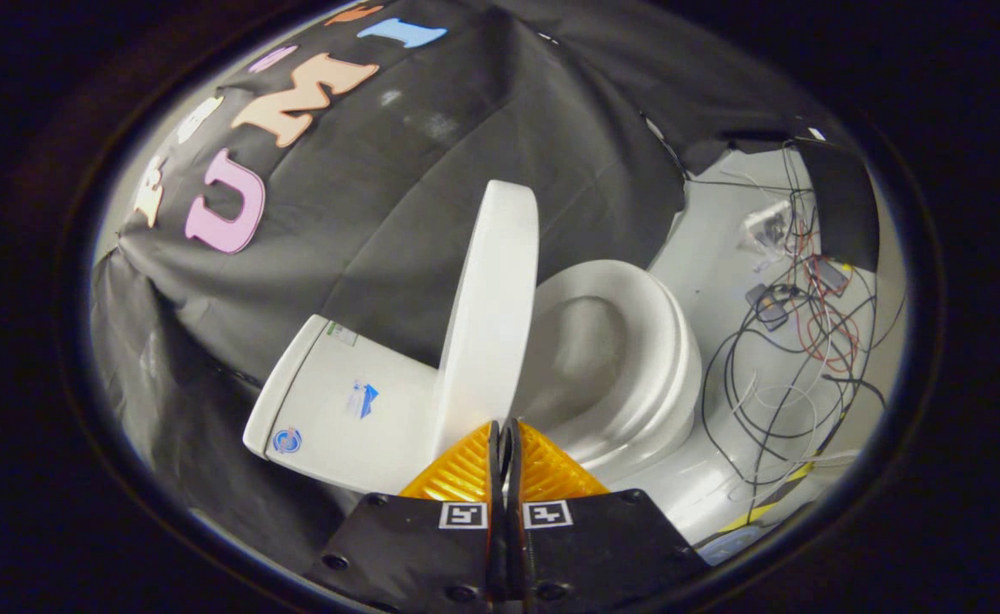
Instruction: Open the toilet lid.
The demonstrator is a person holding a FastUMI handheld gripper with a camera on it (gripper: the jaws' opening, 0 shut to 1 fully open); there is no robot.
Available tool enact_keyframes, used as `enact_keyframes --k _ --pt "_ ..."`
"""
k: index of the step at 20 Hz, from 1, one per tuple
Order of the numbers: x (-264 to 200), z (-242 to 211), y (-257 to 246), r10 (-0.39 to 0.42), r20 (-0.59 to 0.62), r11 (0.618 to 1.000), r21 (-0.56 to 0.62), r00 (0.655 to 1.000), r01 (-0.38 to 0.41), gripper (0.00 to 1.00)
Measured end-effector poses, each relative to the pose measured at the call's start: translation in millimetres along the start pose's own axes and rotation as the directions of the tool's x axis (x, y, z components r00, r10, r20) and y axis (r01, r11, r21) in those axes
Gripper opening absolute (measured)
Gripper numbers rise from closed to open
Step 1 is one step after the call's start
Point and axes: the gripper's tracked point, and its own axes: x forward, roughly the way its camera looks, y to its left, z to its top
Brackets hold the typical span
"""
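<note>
Gripper view, near to far. Nearest to me is the gripper [505, 431], its two fingers pressed together with only a thin dark seam between them; I see nothing caught in that seam, so I read them as closed on nothing, tips lying just below the near edge of the lid.

Just ahead of the fingertips stands the toilet lid [491, 324] — raised edge-on to me and close to upright, tilted slightly back toward the tank. On one side of it lies the tank [338, 401], a white box with small stickers on its face; on the other, the seat ring [636, 341] and the open bowl [580, 345] within it, fully uncovered.

Beyond the bowl is a pale floor [708, 247] strewn with loose cables [794, 341] and a few small electronic parts. Farthest off hangs the dark cloth wall [431, 170] of the booth.

Step in hand, as I judge it — the lift itself looks all but complete, since the lid already stands clear of the seat. I cannot tell whether it is resting against the tank or balanced free. The next move, in my reading, calls for a gentle final nudge of the lid back toward the tank if it is not yet settled, then drawing the closed fingers straight away without brushing the lid's edge, lest it tip forward onto the seat.
</note>
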Motion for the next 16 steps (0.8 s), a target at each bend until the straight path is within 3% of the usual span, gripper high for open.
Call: enact_keyframes --k 16 --pt "-4.4 9.0 46.8 -0.031 0.017 0.989 -0.142 0.999 0.033 0.03"
